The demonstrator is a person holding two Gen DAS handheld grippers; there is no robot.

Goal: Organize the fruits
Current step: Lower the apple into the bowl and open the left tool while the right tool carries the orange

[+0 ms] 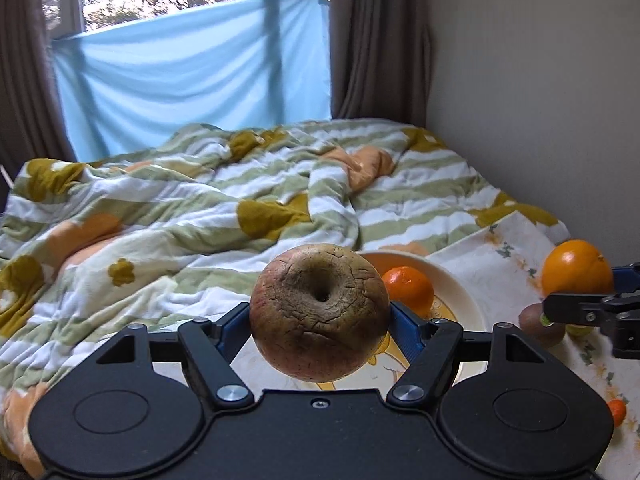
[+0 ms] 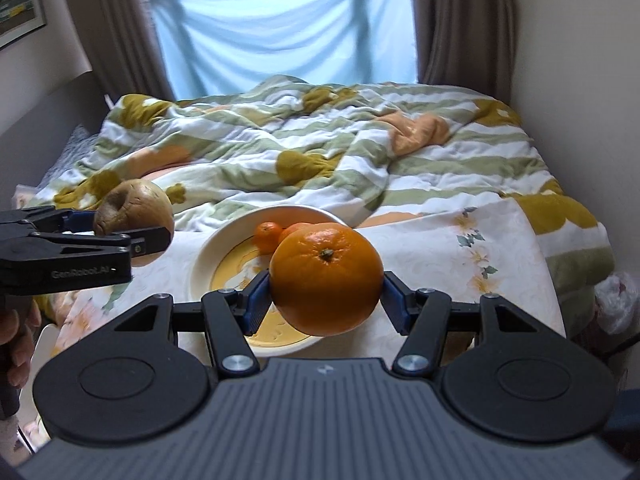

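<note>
A: In the left wrist view, a wrinkled brown apple (image 1: 319, 312) is being held at lower centre, clamped between the blue pads of the left gripper (image 1: 320, 326). How is it being carried?

B: It is being gripped across its widest part with the hollow turned toward the camera. The skin looks cracked and soft, so it is probably best squeezed no harder.

A: And what is being shown further right?

B: The cream plate (image 1: 460, 284) is being partly hidden behind the apple, with a small mandarin (image 1: 408, 290) lying in it. At the right edge, a large orange (image 1: 576, 266) is being held up by the right gripper (image 1: 580, 308).

A: The right wrist view, from the left?

B: At centre left the same apple (image 2: 134, 210) is being kept off the flowered cloth (image 2: 460, 248), beside the plate (image 2: 208, 256). At lower centre the orange (image 2: 326, 278) is being pinched between the right gripper's (image 2: 326, 300) pads, over the plate's near rim.

A: What is being called for now, judging by this?

B: Likely both fruits are being brought to the plate. They are better lowered one at a time, onto bare plate clear of the mandarins (image 2: 269, 236), and released only once resting, or they may roll off.
</note>
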